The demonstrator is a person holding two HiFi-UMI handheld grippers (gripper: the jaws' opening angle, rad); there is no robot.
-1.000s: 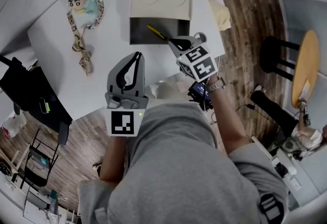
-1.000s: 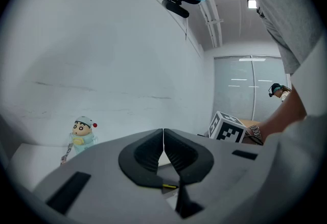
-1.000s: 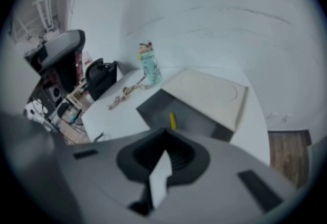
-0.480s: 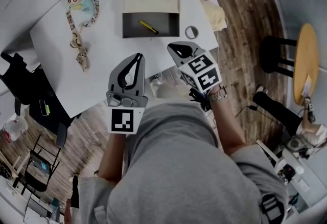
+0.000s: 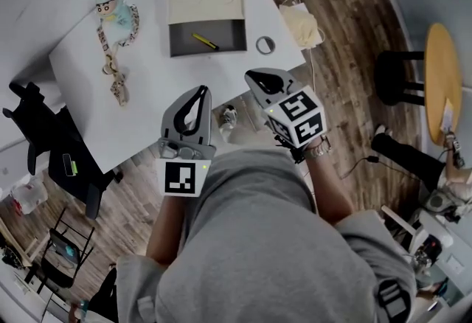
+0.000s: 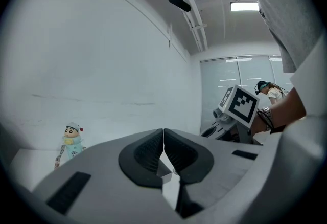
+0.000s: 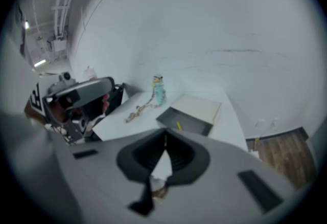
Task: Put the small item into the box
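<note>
The yellow small item (image 5: 204, 41) lies inside the dark open box (image 5: 230, 35) at the far side of the white table (image 5: 147, 85). The box's cream lid (image 5: 205, 1) is just beyond it. A roll of tape (image 5: 265, 44) sits on the table just right of the box. A doll (image 5: 114, 7) with a patterned strap (image 5: 112, 67) lies at the far left. Both grippers hang at the table's near edge, well apart from the box. The left gripper (image 5: 200, 91) has its jaws pressed together on nothing, and the right gripper (image 5: 256, 77) is likewise closed and empty.
</note>
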